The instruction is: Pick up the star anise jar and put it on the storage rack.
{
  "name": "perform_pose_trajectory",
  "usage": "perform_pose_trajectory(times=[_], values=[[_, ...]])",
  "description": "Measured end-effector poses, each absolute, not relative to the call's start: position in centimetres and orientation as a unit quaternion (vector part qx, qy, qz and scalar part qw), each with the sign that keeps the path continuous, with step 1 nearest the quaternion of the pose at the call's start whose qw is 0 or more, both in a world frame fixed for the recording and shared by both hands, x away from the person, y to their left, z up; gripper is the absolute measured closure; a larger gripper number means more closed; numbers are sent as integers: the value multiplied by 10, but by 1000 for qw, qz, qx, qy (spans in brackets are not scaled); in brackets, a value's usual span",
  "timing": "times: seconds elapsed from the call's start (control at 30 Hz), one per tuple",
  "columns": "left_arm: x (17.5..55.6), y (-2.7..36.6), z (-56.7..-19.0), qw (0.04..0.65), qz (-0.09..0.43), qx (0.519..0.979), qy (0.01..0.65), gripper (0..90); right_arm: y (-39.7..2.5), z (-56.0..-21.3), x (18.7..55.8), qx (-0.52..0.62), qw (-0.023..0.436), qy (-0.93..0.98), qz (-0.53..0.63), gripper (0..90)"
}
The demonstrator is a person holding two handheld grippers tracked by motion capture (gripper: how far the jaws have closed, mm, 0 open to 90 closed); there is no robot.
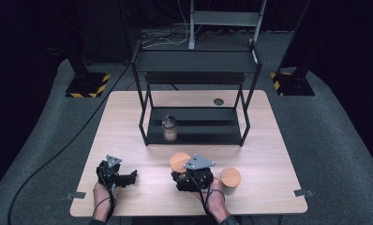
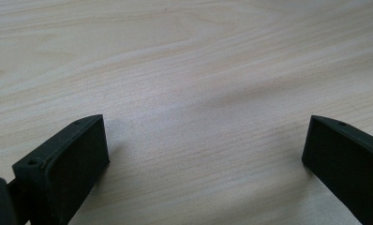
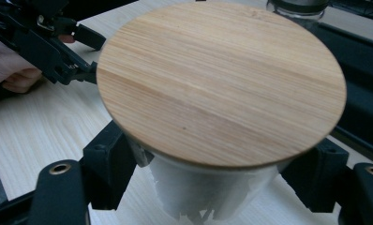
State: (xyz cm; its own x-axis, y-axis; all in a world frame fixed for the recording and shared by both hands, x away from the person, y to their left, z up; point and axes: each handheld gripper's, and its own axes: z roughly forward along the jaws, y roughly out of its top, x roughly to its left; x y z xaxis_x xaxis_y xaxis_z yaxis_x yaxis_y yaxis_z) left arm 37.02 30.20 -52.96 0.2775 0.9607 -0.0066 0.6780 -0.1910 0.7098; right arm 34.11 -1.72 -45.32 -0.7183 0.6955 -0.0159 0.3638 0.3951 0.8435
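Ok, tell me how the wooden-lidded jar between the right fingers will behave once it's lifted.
The jar looks like clear glass, so probably stiff, smooth and breakable; the right gripper should squeeze gently. Something white sits inside, so its weight is hard to judge. The wooden lid overhangs the body and may only rest there, so tilting could perhaps shift it.

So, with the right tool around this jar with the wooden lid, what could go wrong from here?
1. The right tool grips the jar just below its wooden lid, so the jar might tilt or slip when lifted.
2. A second lidded jar stands close beside it and could be knocked.
3. The shelf rack leaves a low opening; the lid could hit it.
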Motion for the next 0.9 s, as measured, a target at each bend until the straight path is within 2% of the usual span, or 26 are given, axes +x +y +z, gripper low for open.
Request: perform_pose_trajectory(times=[0.9], values=[[370, 302, -530, 309, 229, 737, 556, 1, -50, -416, 360, 309, 217, 818, 433, 249]])
